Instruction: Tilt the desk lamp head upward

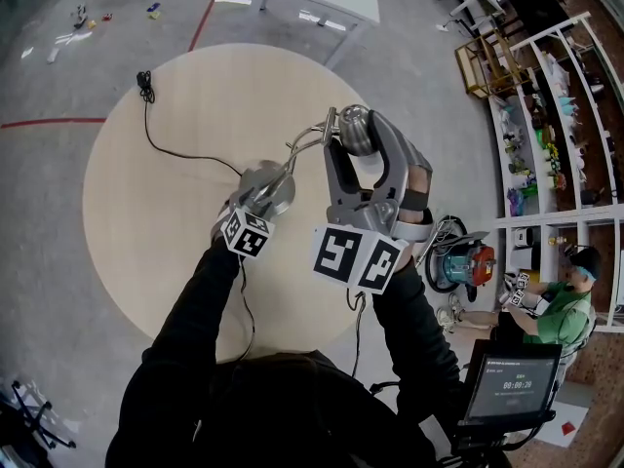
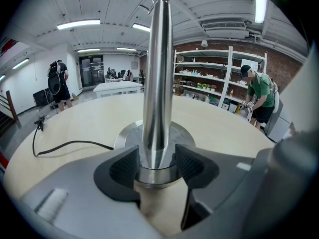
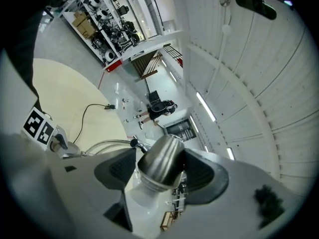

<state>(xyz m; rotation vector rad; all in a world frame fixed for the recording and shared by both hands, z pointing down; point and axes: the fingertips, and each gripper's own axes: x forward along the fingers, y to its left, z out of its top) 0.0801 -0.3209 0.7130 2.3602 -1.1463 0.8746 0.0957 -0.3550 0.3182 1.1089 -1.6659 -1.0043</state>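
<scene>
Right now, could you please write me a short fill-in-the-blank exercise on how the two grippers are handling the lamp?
1. The left gripper is clamped on the lamp's pole just above its disc-shaped ____.
2. The right gripper is shut on the lamp's metal ____.
3. The lamp stands on a ____ wooden table.
4. A black ____ trails from the lamp across the tabletop.

Missing words: base; head; round; cord.
</scene>
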